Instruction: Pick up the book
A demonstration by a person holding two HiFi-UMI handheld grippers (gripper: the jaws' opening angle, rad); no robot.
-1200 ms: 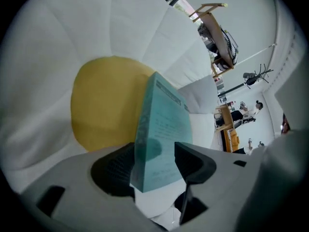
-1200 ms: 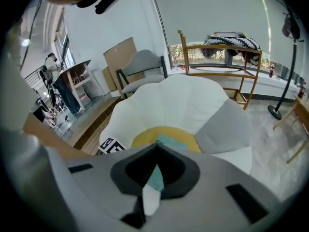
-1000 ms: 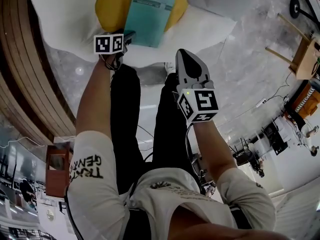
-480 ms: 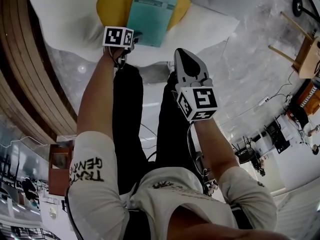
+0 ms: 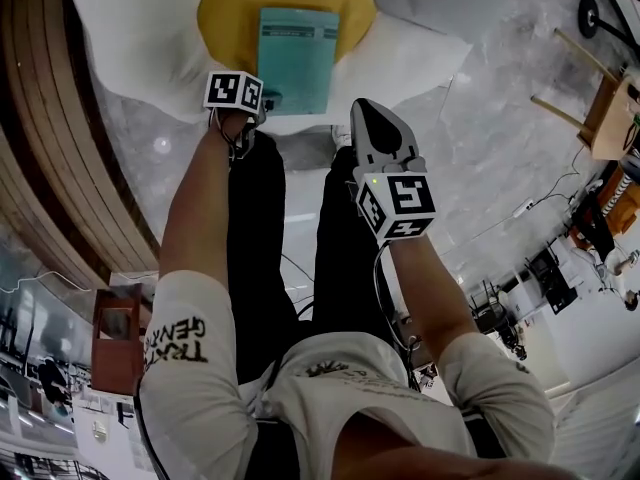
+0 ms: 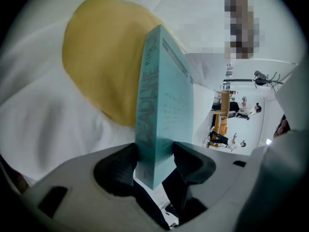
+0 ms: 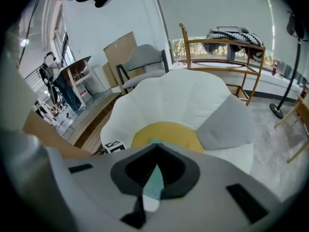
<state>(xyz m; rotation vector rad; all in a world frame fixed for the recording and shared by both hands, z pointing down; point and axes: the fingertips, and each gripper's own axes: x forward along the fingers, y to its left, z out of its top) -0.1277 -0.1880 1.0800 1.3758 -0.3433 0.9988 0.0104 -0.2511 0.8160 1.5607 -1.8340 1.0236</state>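
The left tool [image 6: 155, 156] has the teal book [image 6: 164, 110] by one near corner. Its two dark pads [image 6: 120, 161] sit on either side of that corner, one against the spine side and one against the cover, and the jaws are closing on it. From the tool the book runs straight ahead and away, seen edge-on with the spine lettering towards the camera. Beyond the jaws and to their left lies the yellow cushion [image 6: 101, 57] – the round middle of a white, petal-shaped seat [image 6: 43, 124] that spreads around and under the tool's tip. In the head view the book covers the near part of that yellow middle. Whether it is resting on the cushion or raised clear of it cannot be told.

The right tool [image 7: 155, 148] has its jaws together, tip to tip, with nothing between them. It hangs apart from the left tool, over the person's dark trousers [image 5: 340, 228] and short of the seat. The book is ahead of it and lower, partly seen through the gap behind its jaws. A grey petal [image 7: 227, 122] lies ahead to its right – past that, pale marble floor [image 7: 275, 134].
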